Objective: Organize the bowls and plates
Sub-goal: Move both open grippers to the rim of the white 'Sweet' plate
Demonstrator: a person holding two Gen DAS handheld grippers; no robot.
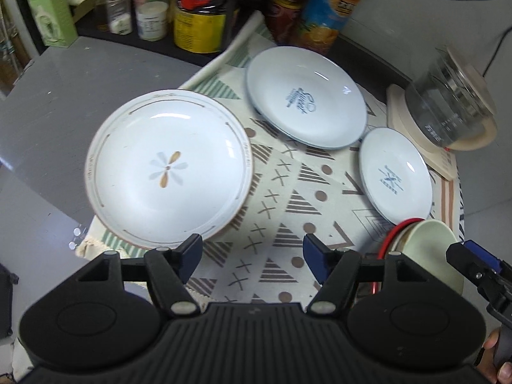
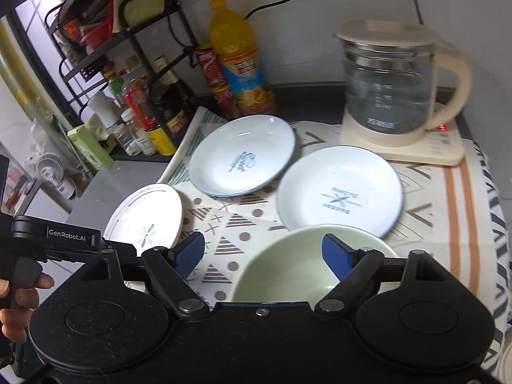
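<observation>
Flower plate (image 1: 168,168): rim up, overhanging the patterned cloth's (image 1: 281,198) left edge.
Two blue-rimmed plates (image 1: 305,97) (image 1: 395,176): face up, toward the cloth's back and right.
Green bowl (image 2: 307,267): upright, near edge, nothing visible inside.
Left gripper (image 1: 252,254): fingers spread, holding nothing.
Right gripper (image 2: 264,251): fingers spread over the bowl.

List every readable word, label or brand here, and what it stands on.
"GenRobot.AI": white print on the black left gripper.
"Sweet", likely: blue script on the blue-rimmed white plate.
Crossed-cutlery plate, glass kettle, orange juice bottle: print too blurred.
</observation>
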